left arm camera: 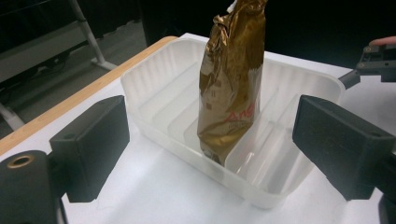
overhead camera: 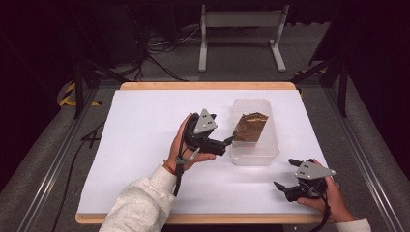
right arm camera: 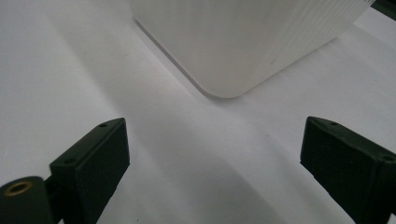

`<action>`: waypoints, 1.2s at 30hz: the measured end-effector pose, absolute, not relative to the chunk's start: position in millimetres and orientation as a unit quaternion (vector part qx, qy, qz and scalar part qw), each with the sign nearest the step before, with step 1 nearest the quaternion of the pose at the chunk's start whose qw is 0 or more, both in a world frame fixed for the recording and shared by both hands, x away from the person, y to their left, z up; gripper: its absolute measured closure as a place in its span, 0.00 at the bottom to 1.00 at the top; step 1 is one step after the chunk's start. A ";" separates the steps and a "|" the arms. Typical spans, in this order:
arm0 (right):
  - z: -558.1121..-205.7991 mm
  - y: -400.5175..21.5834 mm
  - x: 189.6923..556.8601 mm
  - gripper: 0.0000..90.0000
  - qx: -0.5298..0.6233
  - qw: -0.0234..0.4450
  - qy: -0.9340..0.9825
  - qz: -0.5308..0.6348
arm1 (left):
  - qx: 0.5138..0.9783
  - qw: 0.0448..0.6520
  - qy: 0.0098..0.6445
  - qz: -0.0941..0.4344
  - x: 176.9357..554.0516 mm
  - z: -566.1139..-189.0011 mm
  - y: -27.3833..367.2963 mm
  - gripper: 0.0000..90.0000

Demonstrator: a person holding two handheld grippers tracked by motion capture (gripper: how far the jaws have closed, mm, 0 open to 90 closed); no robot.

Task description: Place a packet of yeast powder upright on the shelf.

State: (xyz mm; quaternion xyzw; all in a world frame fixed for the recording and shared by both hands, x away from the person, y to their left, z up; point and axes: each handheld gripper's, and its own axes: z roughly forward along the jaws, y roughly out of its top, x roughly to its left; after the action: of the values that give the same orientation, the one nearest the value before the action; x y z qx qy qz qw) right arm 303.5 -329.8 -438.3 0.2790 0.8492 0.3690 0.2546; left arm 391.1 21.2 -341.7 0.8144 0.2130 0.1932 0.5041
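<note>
Golden-brown bag [left arm camera: 231,79] upright in translucent tub [left arm camera: 154,60], centre frame: placing looks done. Left gripper [overhead camera: 227,141] wide, empty, beside tub; right gripper [overhead camera: 283,176] wide, idle, lower right.

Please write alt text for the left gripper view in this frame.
A gold foil bag stands upright in a translucent plastic tub on a white-covered table. The left gripper has its two black jaws wide open in front of the tub, with nothing held between them.
</note>
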 end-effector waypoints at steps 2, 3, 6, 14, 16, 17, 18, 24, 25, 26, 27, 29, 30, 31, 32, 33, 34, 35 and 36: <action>-438.3 -329.7 303.6 0.10 0.279 0.255 0.849 0.369 | 0.818 0.494 0.212 0.205 388.6 -342.7 24.8 0.12; -438.2 -329.6 303.5 0.10 0.279 0.255 0.849 0.369 | 0.818 0.493 0.212 0.206 387.9 -343.1 26.3 0.12; -438.2 -329.6 303.7 0.10 0.278 0.256 0.850 0.369 | 0.821 0.487 0.212 0.210 385.0 -344.8 32.6 0.11; -437.8 -329.3 303.4 0.10 0.280 0.256 0.848 0.370 | 0.827 0.474 0.211 0.216 383.8 -349.7 44.5 0.09; -437.8 -329.1 303.2 0.10 0.280 0.257 0.848 0.370 | 0.830 0.470 0.210 0.215 384.2 -351.8 48.4 0.09; -437.8 -329.1 303.3 0.10 0.280 0.257 0.848 0.370 | 0.831 0.469 0.208 0.215 384.4 -352.8 49.7 0.08; -437.8 -329.1 303.3 0.10 0.280 0.257 0.848 0.369 | 0.832 0.468 0.205 0.214 384.5 -354.3 51.6 0.08; -437.8 -329.3 303.5 0.10 0.277 0.259 0.848 0.370 | 0.838 0.454 0.209 0.221 383.6 -360.9 59.3 0.07; -437.8 -329.2 303.3 0.10 0.279 0.257 0.848 0.370 | 0.839 0.453 0.209 0.220 383.5 -362.3 61.6 0.07; -437.8 -329.2 303.4 0.10 0.280 0.257 0.848 0.370 | 0.840 0.449 0.209 0.221 383.2 -363.7 63.8 0.07; -437.8 -329.1 303.4 0.10 0.280 0.257 0.848 0.371 | 0.841 0.447 0.209 0.223 383.1 -364.5 65.2 0.07; -437.5 -329.1 303.4 0.10 0.280 0.257 0.847 0.373 | 0.844 0.441 0.207 0.226 382.7 -367.0 69.4 0.07; -437.3 -329.1 303.3 0.10 0.279 0.257 0.846 0.373 | 0.844 0.439 0.208 0.226 382.5 -368.0 71.4 0.06; -437.3 -329.1 303.3 0.10 0.279 0.257 0.846 0.373 | 0.844 0.439 0.208 0.226 382.5 -368.0 71.4 0.06; -437.3 -329.0 303.3 0.10 0.280 0.257 0.846 0.374 | 0.845 0.437 0.208 0.226 382.3 -369.5 74.0 0.06; -437.4 -329.1 303.5 0.10 0.280 0.257 0.846 0.373 | 0.845 0.433 0.212 0.230 381.7 -371.8 77.2 0.06; -437.5 -329.0 303.5 0.10 0.280 0.257 0.847 0.373 | 0.847 0.431 0.211 0.230 381.7 -373.4 79.9 0.06; -437.6 -328.8 303.4 0.10 0.279 0.258 0.847 0.372 | 0.847 0.430 0.212 0.230 381.5 -374.6 81.2 0.06; -437.5 -328.8 303.4 0.10 0.279 0.257 0.847 0.372 | 0.847 0.428 0.213 0.232 381.4 -376.2 82.9 0.06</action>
State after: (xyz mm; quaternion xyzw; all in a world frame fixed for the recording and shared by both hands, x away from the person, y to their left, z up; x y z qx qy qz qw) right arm 303.4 -328.8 -437.5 0.2794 0.8468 0.3723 0.2574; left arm 381.4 82.9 -376.2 0.8470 0.2135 0.2317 0.4282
